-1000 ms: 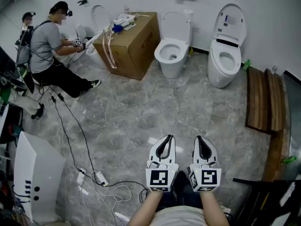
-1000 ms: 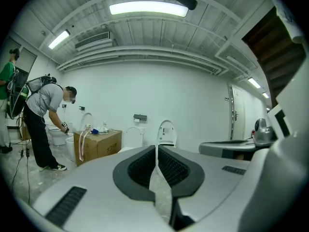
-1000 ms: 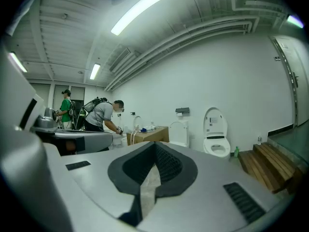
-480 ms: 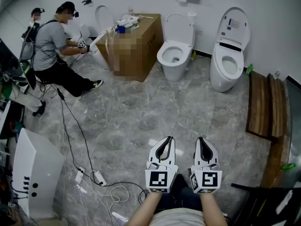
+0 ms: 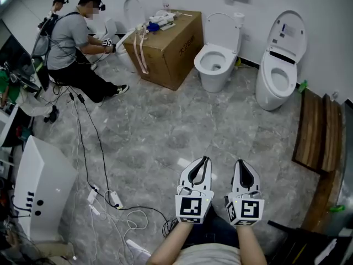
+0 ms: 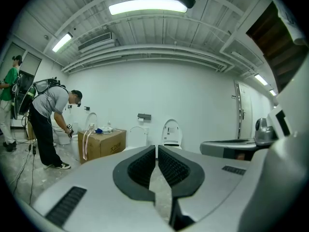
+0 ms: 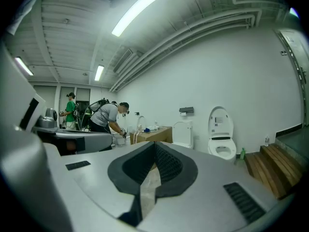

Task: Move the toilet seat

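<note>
- The cardboard box (image 5: pixel 168 54) stood far left with its flaps closed, so I could not see inside. White and blue odds and ends (image 5: pixel 159 20) lay on top.
- My left hand-held gripper (image 5: pixel 202 162) hung near me over the floor, jaws together on nothing.
- The middle toilet (image 5: pixel 212 65) stood at the far wall, its toilet seat (image 5: pixel 222 29) tipped up and its bowl apparently empty.
- My right hand-held gripper (image 5: pixel 241 163), just beside the left, was also closed and empty.
- The right toilet (image 5: pixel 278 81) had its lid (image 5: pixel 290 29) raised. Both toilets were well apart from me.
- I judged the seat stiff, light and smooth on a rear hinge. It was best pinched at the front rim, as it could slip and slam.
</note>
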